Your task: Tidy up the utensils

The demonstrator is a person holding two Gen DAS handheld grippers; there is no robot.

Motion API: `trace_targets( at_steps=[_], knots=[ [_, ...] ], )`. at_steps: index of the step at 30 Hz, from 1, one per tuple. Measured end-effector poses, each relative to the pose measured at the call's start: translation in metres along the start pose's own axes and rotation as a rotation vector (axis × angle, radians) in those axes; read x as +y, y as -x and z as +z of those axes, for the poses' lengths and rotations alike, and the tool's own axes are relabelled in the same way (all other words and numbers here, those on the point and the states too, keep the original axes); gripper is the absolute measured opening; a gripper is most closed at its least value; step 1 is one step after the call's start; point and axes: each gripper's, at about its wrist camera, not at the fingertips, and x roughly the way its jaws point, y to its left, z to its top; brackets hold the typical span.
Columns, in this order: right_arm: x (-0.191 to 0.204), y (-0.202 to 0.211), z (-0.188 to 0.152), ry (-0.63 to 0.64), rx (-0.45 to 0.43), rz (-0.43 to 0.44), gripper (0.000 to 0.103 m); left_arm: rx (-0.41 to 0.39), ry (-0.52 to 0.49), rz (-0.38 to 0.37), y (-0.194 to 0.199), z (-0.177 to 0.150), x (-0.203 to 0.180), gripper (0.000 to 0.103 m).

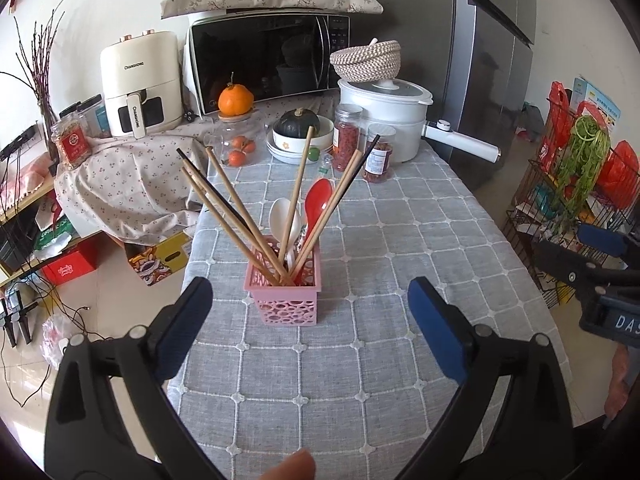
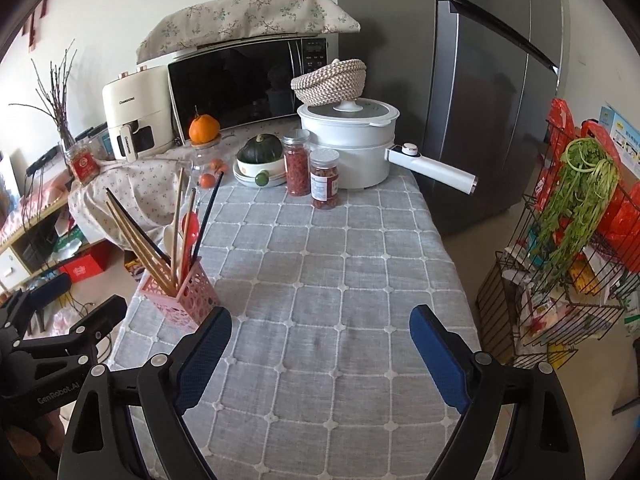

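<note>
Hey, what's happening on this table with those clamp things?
A person is tidying utensils with a hand-held gripper in each hand. The chopsticks, a red spoon and a white spoon stand in the pink basket on the grey checked tablecloth. The left gripper sits just short of the basket; the right gripper hangs over bare cloth beside it. Both have their jaws open and hold nothing.

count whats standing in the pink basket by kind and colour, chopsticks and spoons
In the pink basket:
wooden chopsticks: 5
black chopsticks: 2
white spoons: 2, the second partly hidden
red spoon: 1
Total: 10
</note>
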Motion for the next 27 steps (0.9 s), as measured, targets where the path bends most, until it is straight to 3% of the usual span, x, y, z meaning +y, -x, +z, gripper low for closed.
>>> trace_targets(
  at_steps=[27],
  knots=[
    [0.0032, -0.0098, -0.0018, -0.028, 0.033, 0.011, 0.092, -0.008, 0.008, -0.002, 0.0031, -0.0008, -0.0017, 0.099]
  ],
)
